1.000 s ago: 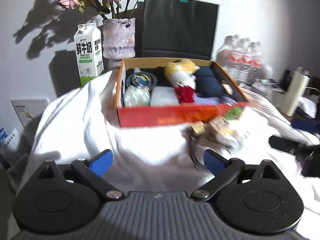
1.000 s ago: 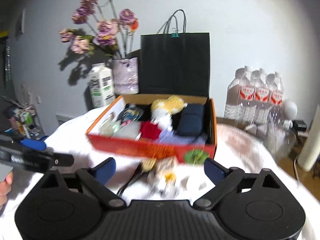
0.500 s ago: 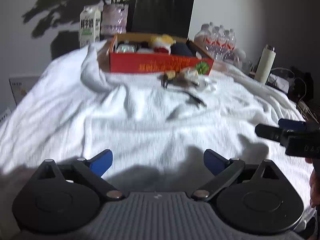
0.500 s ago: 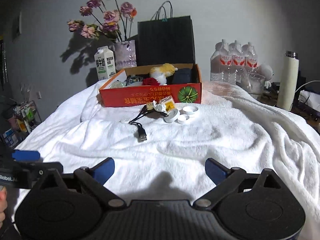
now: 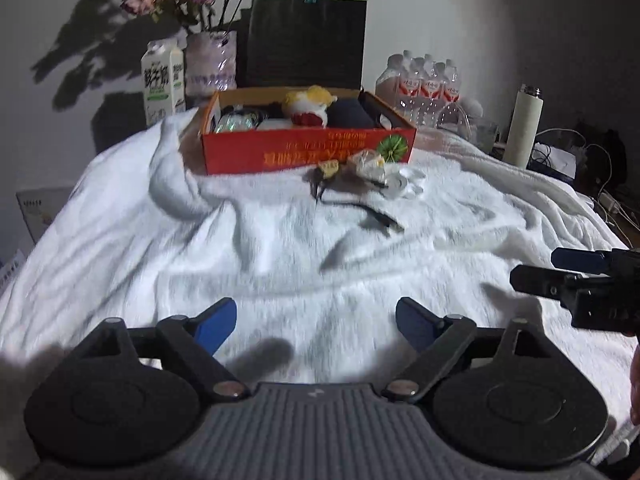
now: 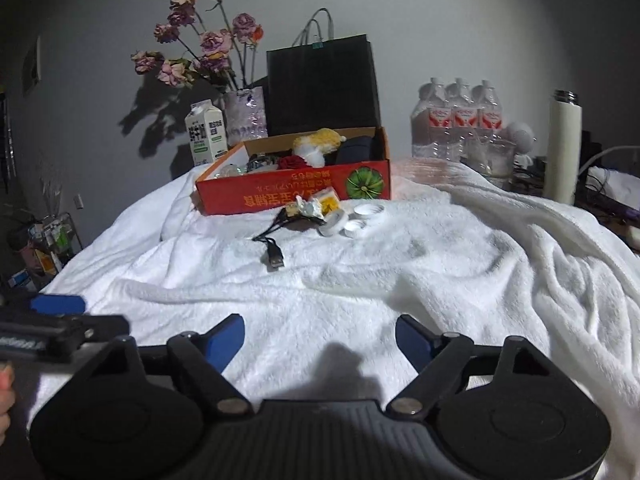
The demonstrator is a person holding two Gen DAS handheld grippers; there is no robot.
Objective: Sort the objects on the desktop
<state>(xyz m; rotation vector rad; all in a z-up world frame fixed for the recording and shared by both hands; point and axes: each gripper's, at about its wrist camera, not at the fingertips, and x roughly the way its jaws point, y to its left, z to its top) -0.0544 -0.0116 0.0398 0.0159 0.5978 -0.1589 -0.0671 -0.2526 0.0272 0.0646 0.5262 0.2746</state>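
A red cardboard box [image 5: 308, 151] [image 6: 288, 194] stands at the far side of a white blanket [image 5: 280, 248] [image 6: 400, 280], holding a yellow plush toy [image 5: 310, 102], a dark pouch and other items. In front of it lie a black USB cable [image 5: 360, 210] [image 6: 274, 254], crumpled wrappers [image 6: 320, 206] and white bottle caps [image 6: 368, 211]. My left gripper [image 5: 315, 322] is open and empty, low over the near blanket. My right gripper [image 6: 320, 338] is open and empty, also near. Each gripper shows at the edge of the other's view.
A milk carton [image 6: 206, 134], a vase of dried flowers [image 6: 244, 114] and a black paper bag [image 6: 322, 84] stand behind the box. Water bottles [image 6: 456, 120], a glass jar and a white flask [image 6: 564, 148] stand at the right. Clutter sits left of the bed.
Both grippers have pulled back from close to the box to the near side of the blanket. Both stayed open and empty.
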